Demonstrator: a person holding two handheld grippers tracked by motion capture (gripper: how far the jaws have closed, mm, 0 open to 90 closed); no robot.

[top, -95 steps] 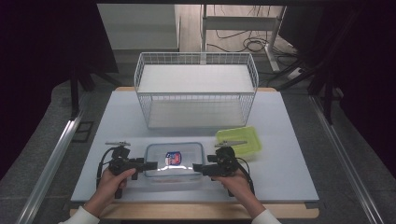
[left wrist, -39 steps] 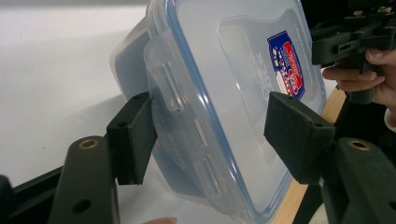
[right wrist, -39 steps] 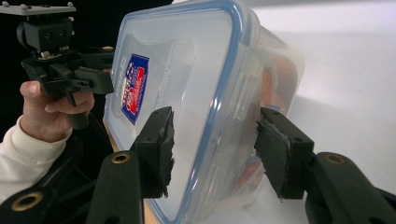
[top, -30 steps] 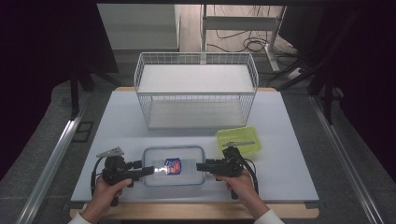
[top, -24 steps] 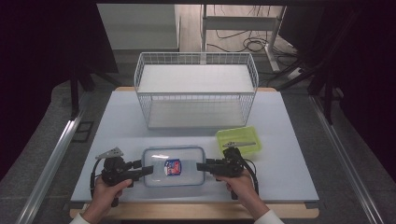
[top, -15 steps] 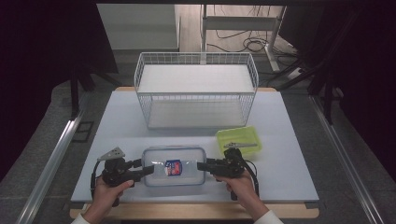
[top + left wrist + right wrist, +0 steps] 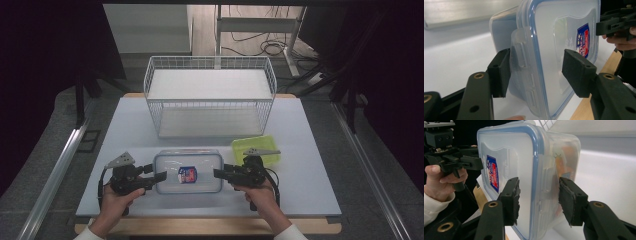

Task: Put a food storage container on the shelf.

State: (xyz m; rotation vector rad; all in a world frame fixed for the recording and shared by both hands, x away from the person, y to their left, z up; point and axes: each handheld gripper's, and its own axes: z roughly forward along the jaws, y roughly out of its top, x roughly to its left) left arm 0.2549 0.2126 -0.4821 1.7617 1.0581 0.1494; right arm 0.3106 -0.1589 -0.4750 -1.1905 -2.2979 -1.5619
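On the pale table [image 7: 310, 125], near its front edge, the left gripper [image 7: 159, 176] points right at the short end of a clear food container [image 7: 188, 171] with a blue-rimmed lid. In the left gripper view its jaws stand apart on either side of the container's end latch [image 7: 520, 51], one pad close against the latch, the other with a clear gap, so nothing is clamped. The container lies flat between the two grippers, a blue and red label [image 7: 187, 174] on its lid. The right gripper [image 7: 219, 173] faces its other short end; in the right gripper view its jaws are spread either side of the lid edge, not gripping. Behind the right gripper lies a yellow-green tray [image 7: 253, 148], and farther back stands a white wire basket [image 7: 210, 95].
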